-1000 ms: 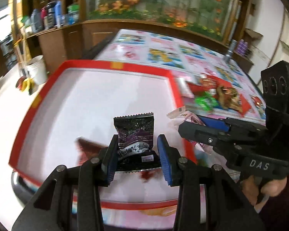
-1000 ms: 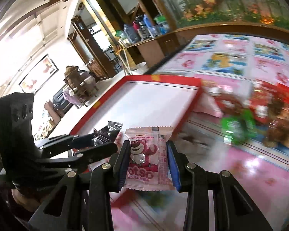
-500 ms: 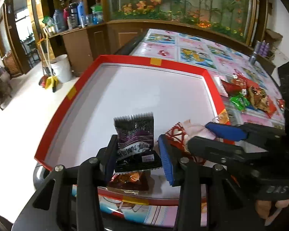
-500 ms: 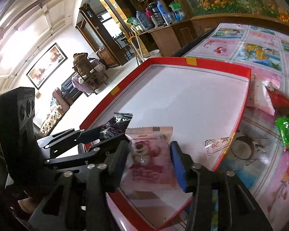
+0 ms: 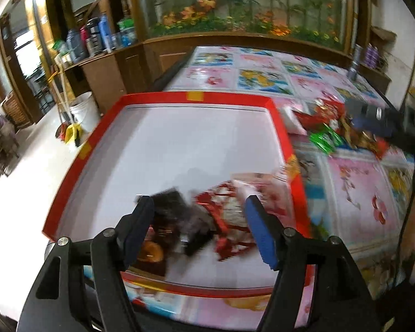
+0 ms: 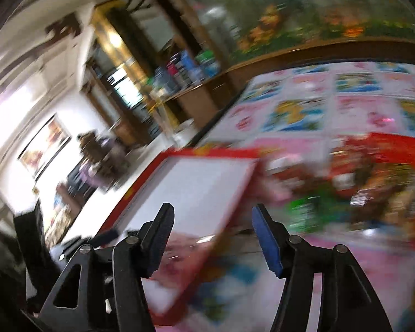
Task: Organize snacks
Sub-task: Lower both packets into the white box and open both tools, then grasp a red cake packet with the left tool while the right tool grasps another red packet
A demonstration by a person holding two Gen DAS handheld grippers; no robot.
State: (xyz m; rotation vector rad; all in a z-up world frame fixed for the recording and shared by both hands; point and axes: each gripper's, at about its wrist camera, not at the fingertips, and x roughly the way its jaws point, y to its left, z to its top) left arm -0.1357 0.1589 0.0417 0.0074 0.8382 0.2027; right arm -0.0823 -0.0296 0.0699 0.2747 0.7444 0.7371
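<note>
A white tray with a red rim [image 5: 279,127] sits on the table. In its near corner lie a dark snack packet [image 5: 177,213], a red-and-white packet [image 5: 224,215], a pink packet [image 5: 262,188] and an orange-brown one [image 5: 152,251], all blurred. My left gripper [image 5: 200,232] hovers over them, its jaws opening; the dark packet lies loose below, and the pads do not press it. My right gripper [image 6: 213,240] is also opening, with nothing between its fingers, over the tray's right rim [image 6: 243,182]. It faces a pile of loose snacks [image 6: 359,179]. The pink packet [image 6: 179,249] shows in the tray.
The loose snack pile [image 5: 332,130] lies right of the tray on a pink cartoon tablecloth [image 5: 359,182]. My right gripper [image 5: 368,119] shows blurred above that pile. A white bucket [image 5: 83,110] stands on the floor to the left, and a cabinet with bottles [image 5: 102,38] is behind.
My left jaws spread and the dark packet dropped into the tray. My right gripper let go of the pink packet, now lying in the tray, and swung right toward the pile.
</note>
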